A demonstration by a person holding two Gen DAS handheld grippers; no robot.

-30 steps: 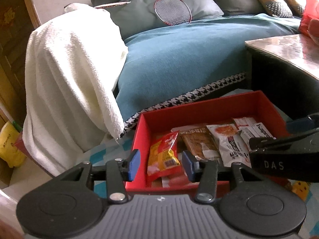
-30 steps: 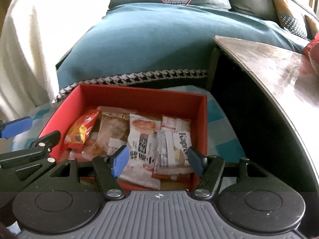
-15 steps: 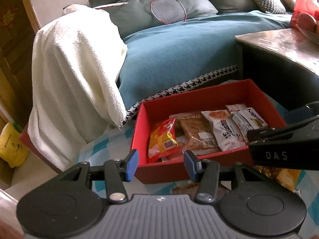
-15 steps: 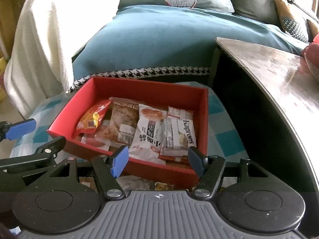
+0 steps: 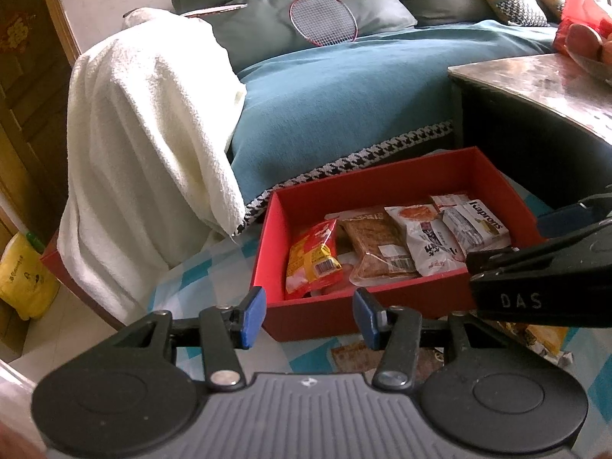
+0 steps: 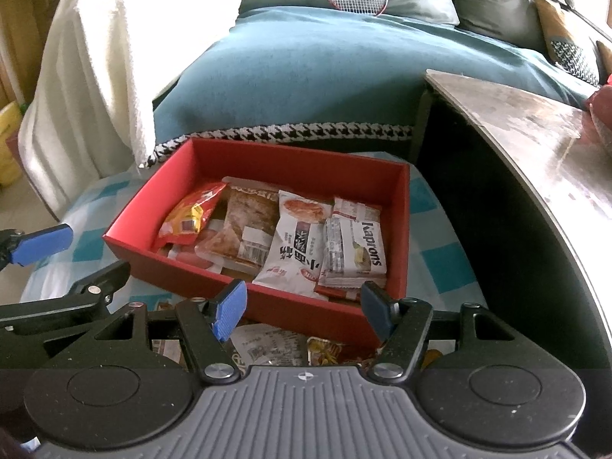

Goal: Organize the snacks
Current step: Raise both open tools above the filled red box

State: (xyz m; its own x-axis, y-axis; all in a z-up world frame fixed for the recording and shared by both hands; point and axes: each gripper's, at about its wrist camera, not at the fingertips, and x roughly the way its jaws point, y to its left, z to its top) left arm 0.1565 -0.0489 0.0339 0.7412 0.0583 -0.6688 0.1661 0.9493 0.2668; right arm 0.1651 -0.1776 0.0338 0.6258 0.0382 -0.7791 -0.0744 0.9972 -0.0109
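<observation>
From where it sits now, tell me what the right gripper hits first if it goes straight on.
Probably the near wall of the red box, which lies straight ahead of the open right gripper; beyond it sit the snack packets. Depth is unclear, so it might clear the rim.

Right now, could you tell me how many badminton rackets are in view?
2: one red-framed badminton racket leans on the grey sofa cushions; a second racket lies left of it, mostly hidden behind the white towel.
</observation>
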